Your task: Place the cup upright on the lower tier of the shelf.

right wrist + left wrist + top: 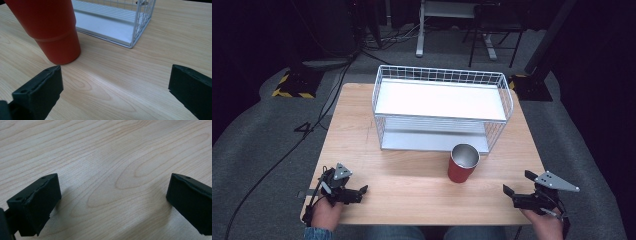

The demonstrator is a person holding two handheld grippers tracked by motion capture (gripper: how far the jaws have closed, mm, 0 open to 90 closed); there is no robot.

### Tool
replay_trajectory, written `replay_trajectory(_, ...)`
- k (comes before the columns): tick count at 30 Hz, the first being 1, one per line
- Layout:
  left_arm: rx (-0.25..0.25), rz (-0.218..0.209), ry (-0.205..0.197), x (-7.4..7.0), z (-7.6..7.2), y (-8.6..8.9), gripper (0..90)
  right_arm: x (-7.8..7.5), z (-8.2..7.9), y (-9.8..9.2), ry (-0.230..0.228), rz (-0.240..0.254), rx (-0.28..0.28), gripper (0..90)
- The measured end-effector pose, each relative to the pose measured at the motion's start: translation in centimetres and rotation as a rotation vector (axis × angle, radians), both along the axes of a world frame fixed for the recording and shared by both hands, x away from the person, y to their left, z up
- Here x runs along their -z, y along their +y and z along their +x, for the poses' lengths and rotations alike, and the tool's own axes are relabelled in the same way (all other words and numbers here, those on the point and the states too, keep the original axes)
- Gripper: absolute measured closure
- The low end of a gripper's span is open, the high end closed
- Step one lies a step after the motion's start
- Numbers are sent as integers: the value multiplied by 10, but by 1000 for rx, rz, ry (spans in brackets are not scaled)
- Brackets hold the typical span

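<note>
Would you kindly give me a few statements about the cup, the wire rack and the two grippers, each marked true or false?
1. The red metal cup with the silver inside stands upright on the light wooden table. True.
2. The cup sits on the top shelf of the white two-tier wire rack. False: it stands on the table in front of the rack.
3. The left gripper is open, with bare table between its jaws. True.
4. The right gripper is shut on the cup. False: it is open and apart from the cup.
5. The rack's top shelf holds a plate. False: it looks bare.
</note>
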State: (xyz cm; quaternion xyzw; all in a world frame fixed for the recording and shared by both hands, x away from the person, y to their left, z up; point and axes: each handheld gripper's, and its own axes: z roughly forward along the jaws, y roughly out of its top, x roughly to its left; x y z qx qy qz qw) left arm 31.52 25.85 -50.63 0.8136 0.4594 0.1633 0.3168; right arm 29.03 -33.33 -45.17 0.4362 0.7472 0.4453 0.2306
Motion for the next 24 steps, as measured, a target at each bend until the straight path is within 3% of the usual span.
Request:
replay_trajectory(6, -21, 1, -5, 0, -1, -1, 1, -1, 3, 17, -15, 17, -45, 0)
replay_trajectory(13, -41, 2, -4, 0, -4, -1, 2, 2, 13, 37, -1, 20, -20, 2)
replay_trajectory(24, -48, 5, -5, 0, -4, -1, 2, 14, 32, 78, 20, 21, -83, 2)
